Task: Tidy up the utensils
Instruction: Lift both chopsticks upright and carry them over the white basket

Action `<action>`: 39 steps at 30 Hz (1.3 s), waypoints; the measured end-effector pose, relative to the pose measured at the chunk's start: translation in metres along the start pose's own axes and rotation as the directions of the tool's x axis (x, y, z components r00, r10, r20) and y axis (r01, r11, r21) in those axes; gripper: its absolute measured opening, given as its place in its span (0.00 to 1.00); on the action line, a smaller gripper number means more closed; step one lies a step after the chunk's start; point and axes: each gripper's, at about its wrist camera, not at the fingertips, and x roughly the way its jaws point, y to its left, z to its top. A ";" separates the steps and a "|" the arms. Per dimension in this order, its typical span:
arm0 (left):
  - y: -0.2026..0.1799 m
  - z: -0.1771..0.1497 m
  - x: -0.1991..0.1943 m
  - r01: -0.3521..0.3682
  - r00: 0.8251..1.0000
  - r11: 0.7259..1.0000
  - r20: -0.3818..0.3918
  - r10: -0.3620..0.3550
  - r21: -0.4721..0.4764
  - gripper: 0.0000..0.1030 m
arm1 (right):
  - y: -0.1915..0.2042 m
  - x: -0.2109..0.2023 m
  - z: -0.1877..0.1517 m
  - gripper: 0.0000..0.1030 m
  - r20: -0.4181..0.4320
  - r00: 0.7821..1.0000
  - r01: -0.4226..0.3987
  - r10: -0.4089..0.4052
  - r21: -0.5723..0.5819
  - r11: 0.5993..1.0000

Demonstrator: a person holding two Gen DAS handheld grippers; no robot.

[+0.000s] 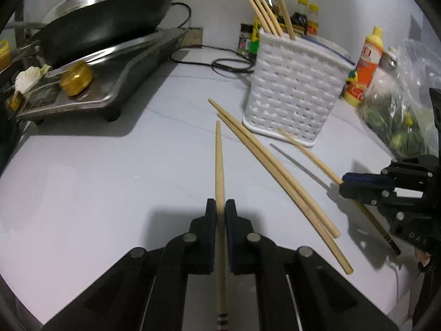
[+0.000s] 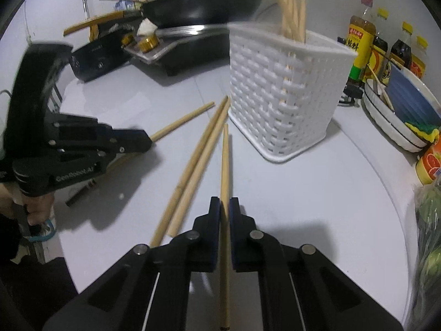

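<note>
A white woven basket point(image 1: 292, 88) stands on the counter with several chopsticks point(image 1: 271, 13) upright in it; it also shows in the right wrist view point(image 2: 278, 93). My left gripper point(image 1: 220, 207) is shut on one wooden chopstick point(image 1: 219, 162) that points forward above the counter. My right gripper point(image 2: 225, 207) is shut on another chopstick point(image 2: 225, 162), its tip near the basket's base. Two loose chopsticks point(image 1: 275, 171) lie side by side on the counter between the grippers, also seen in the right wrist view point(image 2: 198, 162). The right gripper point(image 1: 346, 183) shows at the right of the left wrist view.
A black wok with a steel lid point(image 1: 102, 19) sits on an induction cooker point(image 1: 115, 74) at the back left. Sauce bottles point(image 2: 380, 49), a dish with a blue plate point(image 2: 399, 110), an orange bottle point(image 1: 363, 69) and a bag of greens point(image 1: 397, 115) stand right of the basket. A black cable point(image 1: 220, 63) lies behind.
</note>
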 end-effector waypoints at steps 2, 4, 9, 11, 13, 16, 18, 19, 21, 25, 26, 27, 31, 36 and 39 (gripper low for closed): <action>0.005 0.000 -0.007 0.000 1.000 1.000 0.020 0.001 -0.017 0.06 | -0.001 -0.010 0.004 0.06 0.027 1.000 -0.014 0.013 0.011 1.000; 0.012 0.000 -0.018 -0.004 0.999 0.999 0.048 0.006 -0.035 0.06 | 0.000 -0.018 0.008 0.06 0.048 0.998 -0.028 0.027 0.018 0.999; 0.022 0.001 -0.041 -0.001 0.994 0.997 0.106 0.008 -0.072 0.06 | 0.009 -0.039 0.021 0.06 0.100 0.993 -0.056 0.055 0.000 0.998; 0.026 0.004 -0.049 0.005 0.992 0.997 0.125 0.005 -0.081 0.06 | 0.010 -0.047 0.027 0.06 0.125 0.990 -0.066 0.065 0.000 0.998; 0.026 0.007 -0.058 0.012 0.990 0.997 0.143 0.000 -0.080 0.06 | 0.008 -0.053 0.034 0.06 0.143 0.987 -0.074 0.073 0.006 0.997; 0.024 0.012 -0.070 0.017 0.984 0.997 0.177 -0.004 -0.074 0.06 | 0.006 -0.064 0.044 0.06 0.170 0.983 -0.067 0.067 -0.005 0.998; 0.025 0.016 -0.076 0.028 0.981 0.996 0.193 -0.012 -0.081 0.06 | 0.004 -0.072 0.051 0.06 0.193 0.979 -0.065 0.064 -0.002 0.998; 0.025 0.020 -0.079 0.033 0.979 0.996 0.203 -0.016 -0.082 0.06 | 0.002 -0.076 0.055 0.06 0.206 0.976 -0.067 0.065 0.003 0.998; 0.026 0.023 -0.085 0.039 0.975 0.996 0.222 -0.020 -0.079 0.06 | -0.002 -0.086 0.063 0.06 0.235 0.970 -0.072 0.067 0.012 0.997; 0.027 0.033 -0.095 0.047 0.966 0.996 0.257 -0.026 -0.075 0.06 | -0.011 -0.105 0.080 0.05 0.297 0.953 -0.070 0.060 0.026 0.997; 0.028 0.036 -0.098 0.047 0.963 0.996 0.267 -0.026 -0.074 0.06 | -0.013 -0.109 0.083 0.05 0.309 0.949 -0.068 0.056 0.028 0.997; 0.028 0.038 -0.100 0.049 0.961 0.996 0.274 -0.027 -0.074 0.06 | -0.015 -0.115 0.088 0.05 0.326 0.944 -0.062 0.049 0.030 0.998; 0.031 0.045 -0.106 0.057 0.953 0.995 0.303 -0.031 -0.078 0.06 | -0.017 -0.143 0.107 0.05 0.393 0.919 -0.020 0.007 0.029 0.999; 0.036 0.052 -0.113 0.070 0.944 0.994 0.328 -0.039 -0.081 0.06 | -0.017 -0.177 0.136 0.05 0.466 0.884 0.040 -0.036 0.002 0.999; 0.038 0.054 -0.117 0.073 0.939 0.994 0.342 -0.042 -0.078 0.06 | -0.019 -0.185 0.152 0.05 0.488 0.871 0.077 -0.064 -0.007 0.997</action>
